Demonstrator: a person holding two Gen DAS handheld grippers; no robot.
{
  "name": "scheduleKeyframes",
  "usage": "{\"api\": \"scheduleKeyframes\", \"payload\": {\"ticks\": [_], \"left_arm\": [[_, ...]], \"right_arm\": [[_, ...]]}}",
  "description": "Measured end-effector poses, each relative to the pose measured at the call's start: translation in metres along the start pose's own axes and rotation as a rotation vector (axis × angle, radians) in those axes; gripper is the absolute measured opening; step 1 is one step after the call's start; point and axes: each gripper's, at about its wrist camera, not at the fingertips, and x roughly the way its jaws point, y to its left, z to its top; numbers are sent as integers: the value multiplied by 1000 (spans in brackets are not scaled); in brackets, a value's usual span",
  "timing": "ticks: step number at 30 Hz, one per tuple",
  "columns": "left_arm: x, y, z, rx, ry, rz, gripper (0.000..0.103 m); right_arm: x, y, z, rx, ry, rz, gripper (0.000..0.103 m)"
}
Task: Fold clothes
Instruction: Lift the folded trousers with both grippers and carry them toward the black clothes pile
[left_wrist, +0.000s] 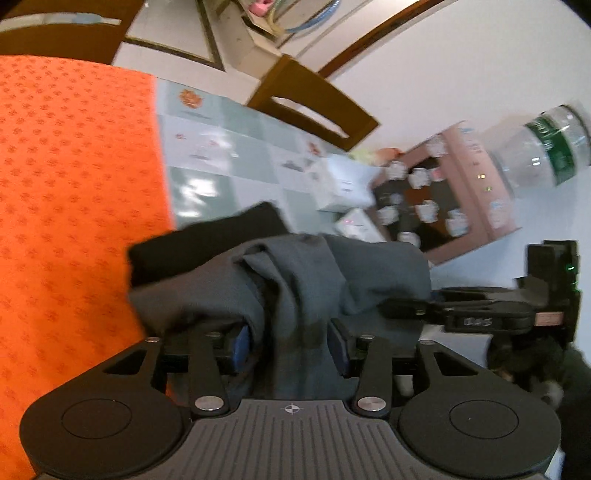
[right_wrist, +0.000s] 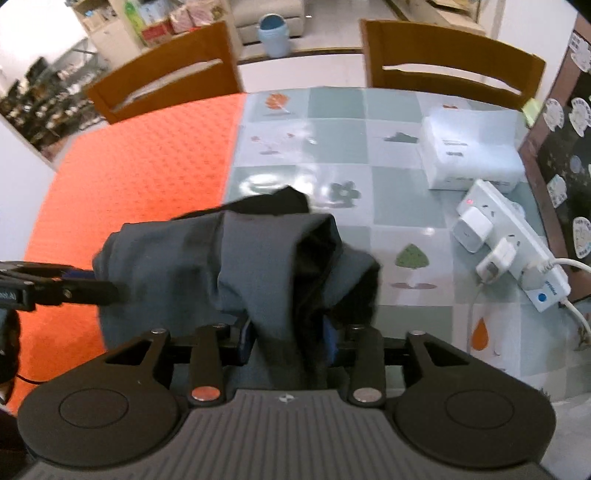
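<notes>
Left jaws: the left gripper (left_wrist: 291, 343) has its blue pads (left_wrist: 242, 345) set apart with a thick fold of the grey garment (left_wrist: 295, 280) bunched between them; the cloth fills the gap, so it reads as clamped on the garment.
Right jaws: the right gripper (right_wrist: 288, 343) also stands partly apart, and a hanging fold of the grey garment (right_wrist: 258, 273) runs down between its blue pads (right_wrist: 330, 345), gripped there.
Garment: a dark grey piece, crumpled and draped over both sets of fingers, with a black layer (right_wrist: 280, 201) showing at its 12 o'clock edge in the right wrist view.
Garment's place: over the seam where the orange cloth (right_wrist: 147, 166) meets the checked table cover (right_wrist: 399, 206); whether its lower part rests on the table I cannot tell.
Grippers together: in the left wrist view the right gripper (left_wrist: 436, 310) reaches into the garment from 3 o'clock; in the right wrist view the left gripper (right_wrist: 74, 286) comes in from 9 o'clock, touching the cloth.
Table, 2 o'clock of the garment: a white box (right_wrist: 472, 155) and a white power strip (right_wrist: 517, 243) with plugs, well apart from the cloth.
Far edge, 12 o'clock: two wooden chairs (right_wrist: 450, 66) stand against the table.
Sharpness: both views are blurred.
</notes>
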Motion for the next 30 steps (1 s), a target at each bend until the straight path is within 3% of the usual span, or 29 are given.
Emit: {"api": "scheduleKeyframes", "payload": {"ticks": [2,8,19,25,30], "left_arm": [[-3,7,1,18,-7,16,48],[-28,0,1,83,-51,3,63],[-87,-35,-20,272,-160,-20,94],[-122,-44,-32,348,-235,-10,102],[-158,-43,-45,416,-295,-16,103]], "right_arm": [[0,-7,2,19,-26,-3,46],[-13,-7,6,7,-72,-18,48],[-54,35,-1,-62,-127,-64,57],[-78,65,-8,-113,-180,-122,64],[-100,92,-14,-124,-227,-179,69]]}}
